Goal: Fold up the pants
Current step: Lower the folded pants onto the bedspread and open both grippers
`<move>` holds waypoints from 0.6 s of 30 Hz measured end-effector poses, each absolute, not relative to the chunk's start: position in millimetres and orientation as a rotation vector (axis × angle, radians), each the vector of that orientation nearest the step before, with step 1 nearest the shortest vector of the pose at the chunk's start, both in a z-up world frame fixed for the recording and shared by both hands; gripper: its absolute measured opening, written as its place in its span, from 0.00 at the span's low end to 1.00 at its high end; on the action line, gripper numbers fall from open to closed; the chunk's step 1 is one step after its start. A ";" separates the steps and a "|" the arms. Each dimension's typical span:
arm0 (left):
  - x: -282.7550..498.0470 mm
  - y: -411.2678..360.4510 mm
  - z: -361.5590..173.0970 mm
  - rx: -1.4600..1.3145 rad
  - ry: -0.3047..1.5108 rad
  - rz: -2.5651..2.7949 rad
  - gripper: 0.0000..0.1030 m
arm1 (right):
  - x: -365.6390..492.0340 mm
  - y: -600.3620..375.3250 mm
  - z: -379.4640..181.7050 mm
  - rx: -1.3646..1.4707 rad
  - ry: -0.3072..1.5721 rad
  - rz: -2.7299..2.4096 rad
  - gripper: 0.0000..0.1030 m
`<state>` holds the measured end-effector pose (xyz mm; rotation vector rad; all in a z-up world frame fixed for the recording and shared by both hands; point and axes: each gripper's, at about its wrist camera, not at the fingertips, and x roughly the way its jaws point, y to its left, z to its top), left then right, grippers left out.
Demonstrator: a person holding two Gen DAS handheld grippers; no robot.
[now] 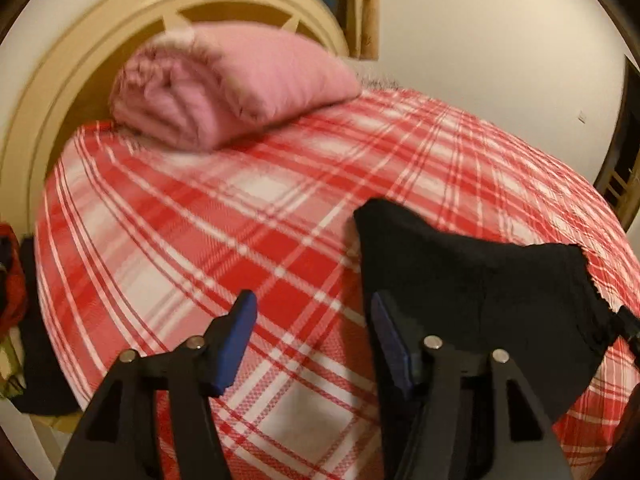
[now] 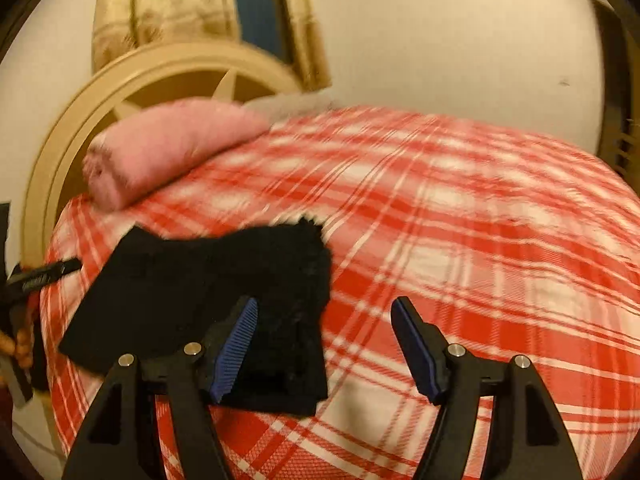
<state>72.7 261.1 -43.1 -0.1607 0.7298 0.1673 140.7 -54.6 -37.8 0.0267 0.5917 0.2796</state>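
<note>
The black pants [image 1: 480, 288] lie folded into a compact bundle on the red and white plaid bed cover [image 1: 224, 240]. In the left wrist view they sit to the right, behind my right finger. My left gripper [image 1: 312, 320] is open and empty above the cover, just left of the pants. In the right wrist view the pants [image 2: 208, 280] lie to the left, partly behind my left finger. My right gripper [image 2: 324, 328] is open and empty, over the pants' right edge and the plaid cover [image 2: 460, 240].
A pink pillow [image 1: 236, 84] lies at the head of the bed against a cream arched headboard [image 1: 80, 64]. It also shows in the right wrist view [image 2: 168, 144]. Dark and red items [image 1: 16, 280] hang off the bed's left side. White wall stands behind the bed.
</note>
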 end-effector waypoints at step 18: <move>80.1 170.3 -71.9 0.012 0.783 0.103 0.69 | 157.4 4.3 -82.4 -0.033 0.728 0.230 0.13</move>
